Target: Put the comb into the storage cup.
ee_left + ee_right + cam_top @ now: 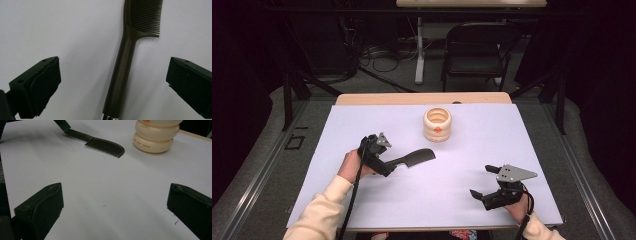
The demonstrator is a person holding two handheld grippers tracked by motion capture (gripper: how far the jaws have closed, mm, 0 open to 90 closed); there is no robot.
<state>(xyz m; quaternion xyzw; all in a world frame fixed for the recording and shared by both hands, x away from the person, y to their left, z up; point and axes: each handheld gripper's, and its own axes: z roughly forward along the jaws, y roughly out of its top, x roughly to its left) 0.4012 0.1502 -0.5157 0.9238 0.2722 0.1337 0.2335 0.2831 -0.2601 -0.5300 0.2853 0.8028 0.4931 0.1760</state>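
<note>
Comb [414, 159] lies flat, teeth end pointing right, handle between the wide-open left gripper [384, 162].

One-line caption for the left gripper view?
Open left gripper straddles the dark comb lying on the white table, fingers clear of its handle.
</note>
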